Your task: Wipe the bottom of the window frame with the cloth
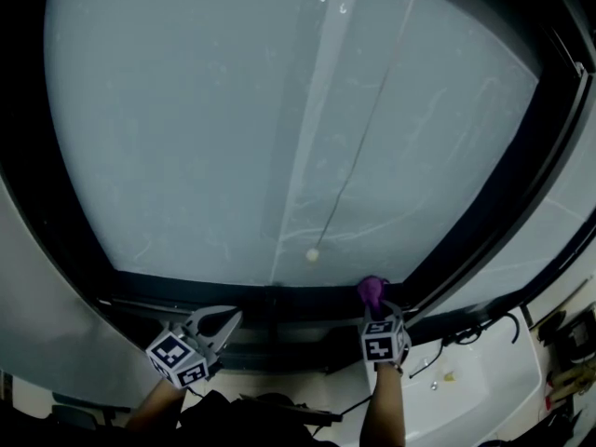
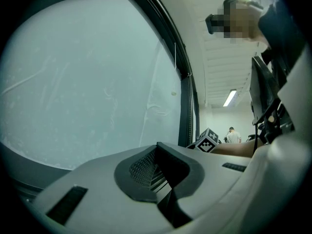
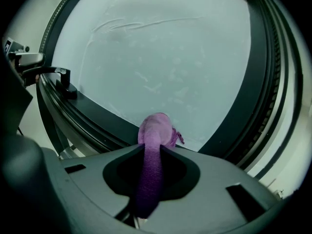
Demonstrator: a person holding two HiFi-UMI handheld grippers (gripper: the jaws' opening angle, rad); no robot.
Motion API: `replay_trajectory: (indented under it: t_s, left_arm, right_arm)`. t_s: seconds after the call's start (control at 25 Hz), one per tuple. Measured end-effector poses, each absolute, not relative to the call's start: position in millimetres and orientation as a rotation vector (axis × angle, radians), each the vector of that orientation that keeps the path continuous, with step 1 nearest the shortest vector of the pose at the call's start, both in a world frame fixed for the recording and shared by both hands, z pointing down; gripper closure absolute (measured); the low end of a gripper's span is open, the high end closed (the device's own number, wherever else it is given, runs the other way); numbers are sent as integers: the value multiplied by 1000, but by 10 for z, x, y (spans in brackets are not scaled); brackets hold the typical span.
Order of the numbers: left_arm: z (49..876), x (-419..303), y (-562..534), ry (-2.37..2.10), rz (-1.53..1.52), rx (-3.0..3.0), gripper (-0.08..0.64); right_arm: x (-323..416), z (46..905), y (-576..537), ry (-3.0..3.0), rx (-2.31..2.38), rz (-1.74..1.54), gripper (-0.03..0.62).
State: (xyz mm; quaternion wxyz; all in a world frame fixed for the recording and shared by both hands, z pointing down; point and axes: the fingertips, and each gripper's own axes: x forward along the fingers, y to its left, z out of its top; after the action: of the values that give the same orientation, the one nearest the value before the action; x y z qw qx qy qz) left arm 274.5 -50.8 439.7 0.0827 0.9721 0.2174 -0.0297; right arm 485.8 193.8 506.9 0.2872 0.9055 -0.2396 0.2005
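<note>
The purple cloth [image 1: 371,290] is bunched up and rests against the dark bottom rail of the window frame [image 1: 279,298], near its right corner. My right gripper [image 1: 377,307] is shut on it. In the right gripper view the cloth [image 3: 155,130] runs out between the jaws of the right gripper [image 3: 151,152] and meets the bottom rail [image 3: 92,113] under the pale glass. Further left along the rail, my left gripper [image 1: 233,317] hangs just below it. Seen in its own view, the left gripper [image 2: 157,152] has its pads together with nothing between them.
A thin blind cord ends in a small bead [image 1: 312,255] just above the rail. A black window handle [image 3: 63,79] sticks out at the frame's left. A white ledge [image 1: 484,380] with cables lies lower right. A person [image 2: 233,134] stands far off in the room.
</note>
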Motion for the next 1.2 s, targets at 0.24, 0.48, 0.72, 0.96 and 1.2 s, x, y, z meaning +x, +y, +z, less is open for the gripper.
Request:
replay_trajectory:
  t_s: [0.24, 0.48, 0.72, 0.96, 1.2]
  left_arm:
    - [4401, 2626, -638, 640, -83, 2910, 568]
    - [4419, 2502, -759, 636, -83, 2907, 568]
    - [4447, 2344, -837, 651, -94, 2904, 568]
    - [4508, 2204, -987, 617, -91, 2899, 568]
    - [4547, 2123, -1130, 595, -100, 2905, 568]
  right_arm:
    - [4730, 5064, 1742, -682, 2422, 532, 523]
    - [4591, 5083, 1606, -692, 2417, 529, 523]
    - [4482, 5119, 1470, -694, 2383, 534, 524]
    - [4370, 5106, 1274, -718, 2357, 535, 525]
    - [4247, 5096, 1072, -750, 2338, 516, 523]
